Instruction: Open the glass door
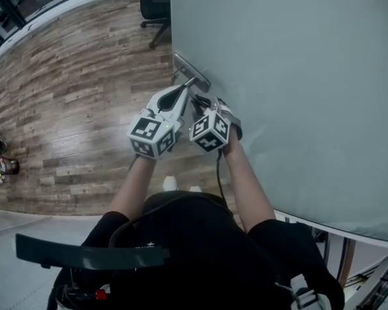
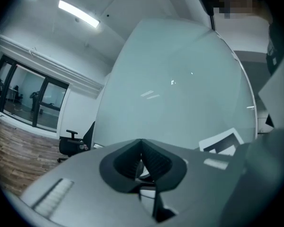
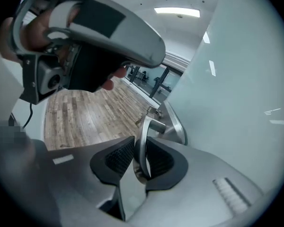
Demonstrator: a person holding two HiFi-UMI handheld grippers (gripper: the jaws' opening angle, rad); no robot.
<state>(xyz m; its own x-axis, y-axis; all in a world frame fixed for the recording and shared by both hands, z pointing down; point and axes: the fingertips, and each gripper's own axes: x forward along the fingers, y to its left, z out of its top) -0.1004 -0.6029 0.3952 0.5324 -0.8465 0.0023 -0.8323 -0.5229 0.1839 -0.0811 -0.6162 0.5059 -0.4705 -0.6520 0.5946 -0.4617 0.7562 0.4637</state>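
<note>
Forearms (image 1: 249, 186) side by side at glass door (image 1: 297, 76), right tongs (image 3: 138, 156) tight on handle (image 3: 142, 129), left tongs (image 2: 142, 161) closed, empty.

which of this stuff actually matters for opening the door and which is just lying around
For the job: frosted glass door; silver metal lever handle; right gripper, clamped on the handle; left gripper, jaws together, empty.
Just lying about: black office chair; small red and yellow item on the wooden plank floor.
</note>
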